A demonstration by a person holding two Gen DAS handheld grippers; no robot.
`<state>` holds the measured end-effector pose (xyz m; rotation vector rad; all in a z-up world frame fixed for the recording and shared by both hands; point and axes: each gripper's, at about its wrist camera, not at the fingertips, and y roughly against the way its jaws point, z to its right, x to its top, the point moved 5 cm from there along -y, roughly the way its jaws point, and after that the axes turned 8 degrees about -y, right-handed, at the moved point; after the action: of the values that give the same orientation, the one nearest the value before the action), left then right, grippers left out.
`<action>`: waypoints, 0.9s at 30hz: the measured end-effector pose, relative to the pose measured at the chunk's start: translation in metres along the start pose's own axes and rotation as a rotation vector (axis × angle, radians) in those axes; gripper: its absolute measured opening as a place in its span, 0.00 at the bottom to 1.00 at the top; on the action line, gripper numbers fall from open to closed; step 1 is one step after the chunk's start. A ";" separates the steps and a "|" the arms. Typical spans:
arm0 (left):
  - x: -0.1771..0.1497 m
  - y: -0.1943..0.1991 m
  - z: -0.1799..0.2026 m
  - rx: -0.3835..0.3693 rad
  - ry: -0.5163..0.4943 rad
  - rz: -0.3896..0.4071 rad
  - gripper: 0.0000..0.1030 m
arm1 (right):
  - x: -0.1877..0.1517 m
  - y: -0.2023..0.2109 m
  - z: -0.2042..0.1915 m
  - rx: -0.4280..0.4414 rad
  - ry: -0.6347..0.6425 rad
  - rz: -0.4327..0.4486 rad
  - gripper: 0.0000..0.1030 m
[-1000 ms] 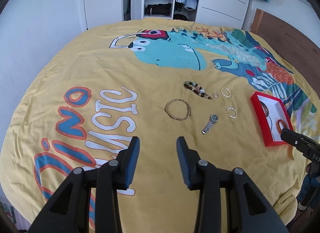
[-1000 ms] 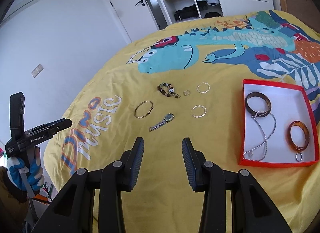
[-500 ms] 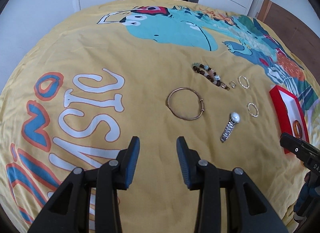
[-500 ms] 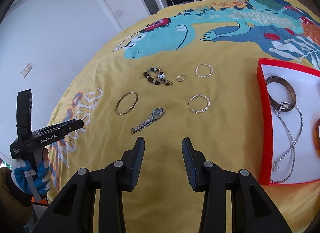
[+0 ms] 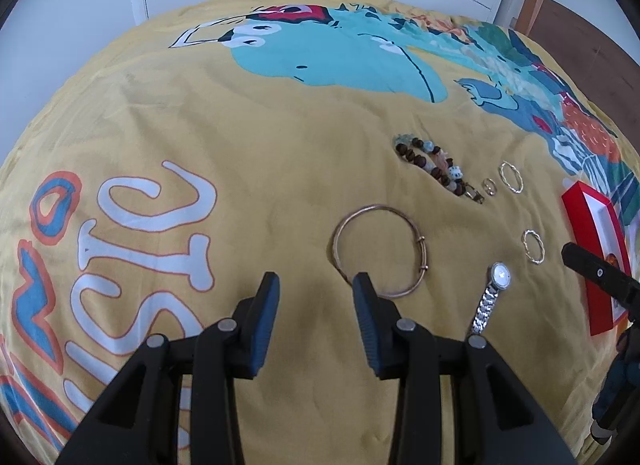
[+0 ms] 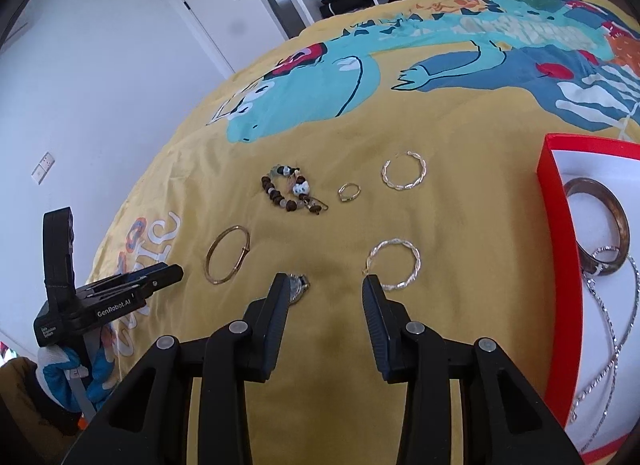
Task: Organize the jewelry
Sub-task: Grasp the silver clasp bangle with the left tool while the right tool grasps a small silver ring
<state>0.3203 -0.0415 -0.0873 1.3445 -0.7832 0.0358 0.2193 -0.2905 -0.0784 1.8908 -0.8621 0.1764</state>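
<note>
Loose jewelry lies on the yellow bedspread: a copper bangle (image 5: 376, 207), a beaded bracelet (image 5: 430, 163), a small ring (image 5: 489, 186), two twisted hoops (image 6: 416, 261) (image 6: 404, 186) and a silver watch (image 5: 500, 276). My left gripper (image 5: 315, 285) hangs open and holds nothing, and its right finger overlaps the bangle's near rim in the view. My right gripper (image 6: 325, 285) holds nothing and its jaws are closing. Its left finger hides part of the watch (image 6: 298, 287), and the nearer hoop sits just past its right finger.
A red tray (image 6: 556, 245) at the right holds a dark bangle (image 6: 616, 213) and a silver chain (image 6: 612, 345). A gloved hand (image 6: 60, 369) carries the left gripper at the bed's left edge. A white wardrobe and a door stand beyond the bed.
Both grippers have come down and forward toward the jewelry, which now looks larger and closer. The left one has drawn up to the bangle, the right one to the watch and hoop.
</note>
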 end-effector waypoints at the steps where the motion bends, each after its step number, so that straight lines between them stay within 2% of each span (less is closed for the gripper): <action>1: 0.002 -0.003 0.000 0.002 -0.002 -0.001 0.35 | 0.005 -0.005 0.000 0.000 -0.008 0.002 0.33; 5: 0.007 -0.018 0.000 0.002 -0.003 -0.007 0.35 | 0.022 -0.023 0.001 -0.019 -0.031 0.019 0.29; 12: 0.007 -0.039 0.006 -0.018 -0.023 -0.030 0.35 | 0.049 -0.060 0.002 -0.054 -0.045 0.032 0.29; 19: 0.007 -0.050 0.000 -0.047 -0.002 -0.027 0.35 | 0.056 -0.094 0.006 -0.105 -0.012 0.000 0.29; 22: 0.008 -0.051 0.003 -0.033 -0.020 -0.022 0.35 | 0.056 -0.100 0.006 -0.120 0.004 0.008 0.28; 25: 0.009 -0.051 0.006 -0.023 -0.034 -0.011 0.34 | 0.056 -0.103 0.008 -0.129 0.004 0.018 0.19; 27: 0.009 -0.050 0.007 -0.015 -0.040 0.001 0.26 | 0.056 -0.102 0.011 -0.119 -0.007 0.021 0.19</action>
<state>0.3464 -0.0643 -0.1256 1.3340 -0.8164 0.0039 0.3225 -0.3032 -0.1321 1.7728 -0.8787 0.1281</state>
